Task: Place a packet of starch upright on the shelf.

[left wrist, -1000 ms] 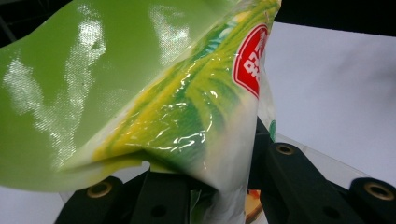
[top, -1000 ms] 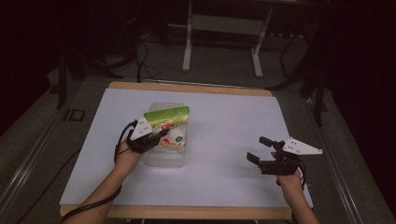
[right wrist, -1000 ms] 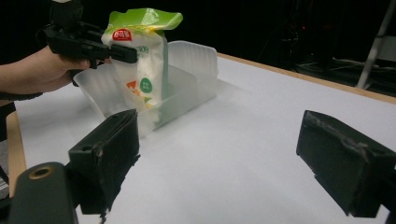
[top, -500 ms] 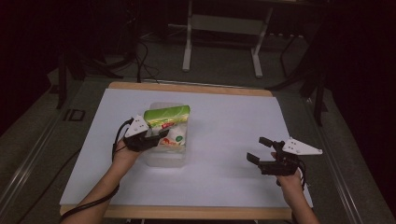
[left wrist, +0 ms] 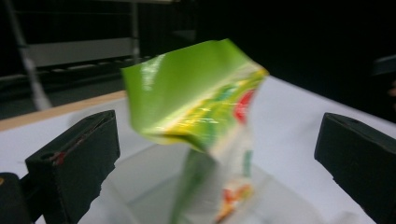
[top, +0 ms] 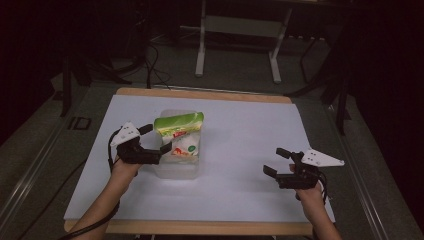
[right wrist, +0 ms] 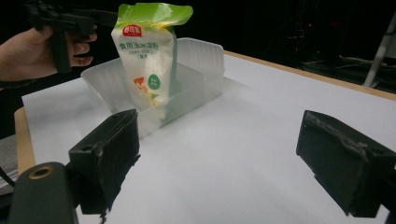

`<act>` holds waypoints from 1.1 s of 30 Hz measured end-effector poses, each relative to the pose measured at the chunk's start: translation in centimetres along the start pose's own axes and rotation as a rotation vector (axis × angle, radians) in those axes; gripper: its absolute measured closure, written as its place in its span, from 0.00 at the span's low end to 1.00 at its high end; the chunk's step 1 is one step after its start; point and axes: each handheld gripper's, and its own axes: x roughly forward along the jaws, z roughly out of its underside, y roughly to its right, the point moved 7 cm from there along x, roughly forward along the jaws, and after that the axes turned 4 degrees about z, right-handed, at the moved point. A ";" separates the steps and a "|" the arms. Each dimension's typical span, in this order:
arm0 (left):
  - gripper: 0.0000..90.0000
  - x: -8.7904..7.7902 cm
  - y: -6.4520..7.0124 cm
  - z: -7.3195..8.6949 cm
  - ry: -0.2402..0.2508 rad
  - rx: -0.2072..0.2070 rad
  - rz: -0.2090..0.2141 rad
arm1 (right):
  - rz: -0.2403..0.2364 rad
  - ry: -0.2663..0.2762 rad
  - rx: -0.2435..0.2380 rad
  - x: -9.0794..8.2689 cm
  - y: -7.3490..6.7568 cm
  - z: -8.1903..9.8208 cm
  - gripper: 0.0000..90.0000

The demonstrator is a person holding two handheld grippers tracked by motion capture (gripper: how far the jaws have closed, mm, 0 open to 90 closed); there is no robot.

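White table, left tongs apart beside pouch, right tongs apart.

The counter is covered by a white sheet, with a strip of pale wood left showing along its far and near edges. A clear plastic container is set directly on the white surface, left of the middle and nearer the far edge than the near one. Inside it a green and white pouch is stood upright, its green top raised above the container's rim. The rest of the white surface is seen bare.
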 end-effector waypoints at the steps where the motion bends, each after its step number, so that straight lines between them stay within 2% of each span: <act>1: 0.00 -0.3 0.3 0.0 -0.001 -0.003 0.010 | -0.001 -0.001 -0.002 0.0 0.0 0.0 0.14; 3: 0.00 -0.6 0.8 0.2 -0.007 0.002 0.015 | -0.001 0.000 -0.004 -0.1 -0.1 0.0 0.15; 8: 0.00 -1.6 2.0 0.6 -0.031 0.029 -0.005 | -0.007 -0.003 -0.005 -0.2 -0.3 -0.1 0.15; 14: 0.00 -2.5 3.3 0.8 -0.014 0.015 -0.006 | -0.009 -0.001 -0.008 -0.3 -0.6 -0.2 0.15; 15: 0.00 -2.8 3.9 0.9 -0.006 0.009 0.006 | -0.011 -0.001 -0.008 -0.3 -0.6 -0.2 0.15; 20: 0.00 -3.1 5.1 0.7 0.004 0.008 0.027 | -0.017 0.000 -0.005 -0.5 -1.0 -0.1 0.15; 22: 0.00 -3.3 6.0 0.6 0.013 0.008 0.048 | -0.019 -0.005 -0.008 -0.8 -1.2 0.1 0.15; 25: 0.00 -3.2 7.0 0.6 0.011 0.029 0.065 | -0.021 -0.006 -0.008 -1.0 -1.3 0.3 0.15; 29: 0.00 -3.1 8.3 0.7 0.010 0.037 0.108 | -0.024 0.000 -0.005 -1.3 -1.4 0.5 0.15; 32: 0.00 -2.9 8.8 0.8 0.005 0.042 0.118 | -0.025 -0.003 -0.004 -1.3 -1.5 0.6 0.15; 33: 0.00 -2.7 9.3 0.8 0.009 0.042 0.138 | -0.028 -0.003 -0.005 -1.3 -1.5 0.7 0.15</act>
